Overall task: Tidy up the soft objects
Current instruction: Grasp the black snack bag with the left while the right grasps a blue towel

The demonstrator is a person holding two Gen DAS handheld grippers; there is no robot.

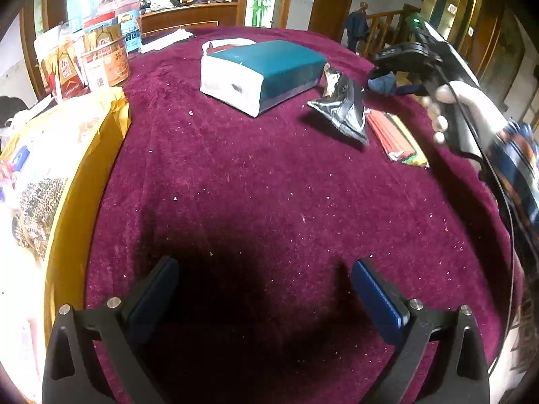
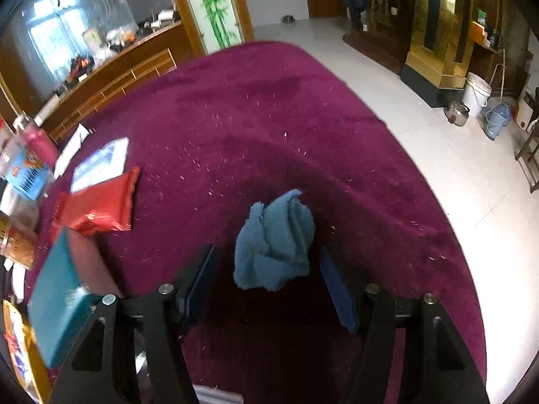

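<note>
A crumpled blue cloth [image 2: 273, 242] lies on the maroon tablecloth [image 2: 252, 118] near its right edge. It sits between the fingers of my right gripper [image 2: 267, 271]. Both blue pads stand a little off the cloth, so the gripper is open. The left wrist view shows the same cloth [image 1: 384, 82] at the tip of that hand-held gripper. My left gripper [image 1: 266, 269] is open wide over bare cloth [image 1: 252, 185], with nothing between its fingers. A teal and white tissue pack [image 1: 262, 74], a silver and black bag [image 1: 343, 107] and a red and yellow packet [image 1: 394, 134] lie beyond it.
A yellow box [image 1: 87, 168] holding soft items stands along the table's left side. Tins and cartons [image 1: 104, 64] crowd the back left. A red bag [image 2: 101, 208] and a white-blue packet [image 2: 101, 165] lie left of the right gripper. The table edge drops to the tiled floor [image 2: 438, 168].
</note>
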